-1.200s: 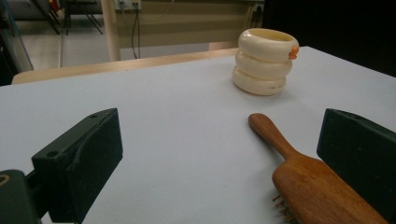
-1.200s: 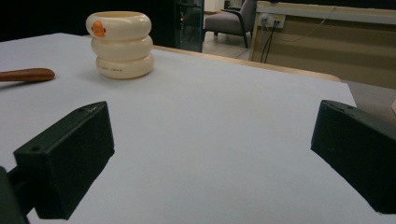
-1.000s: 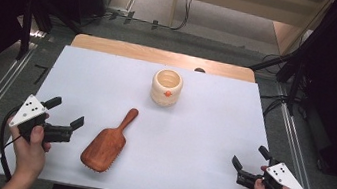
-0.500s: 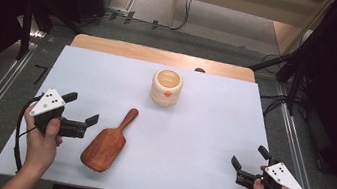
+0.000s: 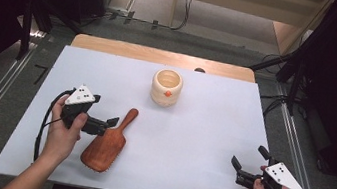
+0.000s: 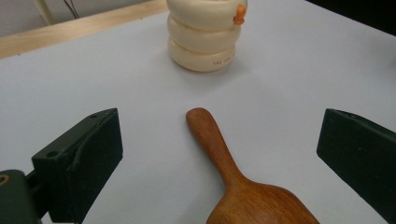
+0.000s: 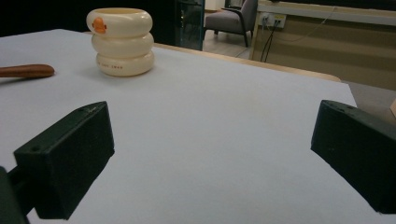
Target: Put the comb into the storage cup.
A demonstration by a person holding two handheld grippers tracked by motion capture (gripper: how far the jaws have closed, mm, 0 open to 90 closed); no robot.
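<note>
Work has barely begun: left gripper (image 5: 110, 122), jaws spread, straddles the untouched hairbrush (image 5: 107, 143) handle, cup (image 5: 166, 87) at one o'clock; right gripper (image 5: 247, 162) waits open at four o'clock.

Left claw (image 5: 108, 122) — nearer the brush (image 5: 108, 142)

The cream-coloured, three-ringed ceramic cup (image 6: 205, 35) carries one line of small dark print on its lowest ring — too small to read in the left gripper view, and likewise blurred in the right gripper view (image 7: 122, 41). An orange emblem sits on its top ring — no legible lettering.
</note>
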